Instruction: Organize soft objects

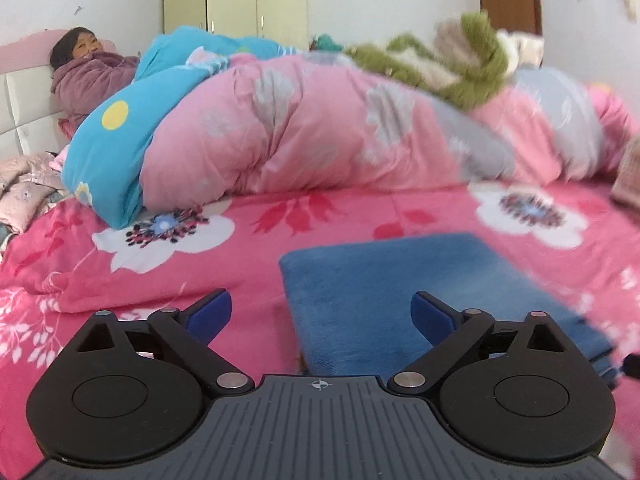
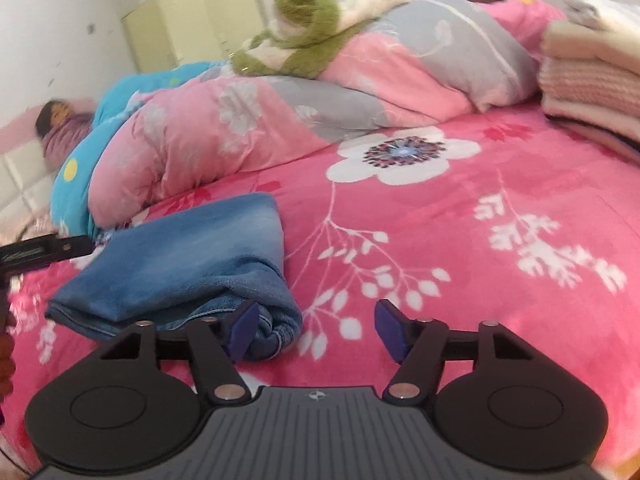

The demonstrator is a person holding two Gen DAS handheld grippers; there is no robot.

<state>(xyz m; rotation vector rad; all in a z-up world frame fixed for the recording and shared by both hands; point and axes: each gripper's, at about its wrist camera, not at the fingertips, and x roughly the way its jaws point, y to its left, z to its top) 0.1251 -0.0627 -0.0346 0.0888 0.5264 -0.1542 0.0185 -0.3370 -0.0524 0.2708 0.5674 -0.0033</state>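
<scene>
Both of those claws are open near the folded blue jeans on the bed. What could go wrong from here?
The folded jeans might come undone if a claw pinches only the top layer; the right gripper has one finger already at the rolled edge. The left gripper sits over the same jeans, so the two could tug against each other. The green plush toy lies high on the rumpled quilt and could roll down if the bedding gets pulled.
</scene>
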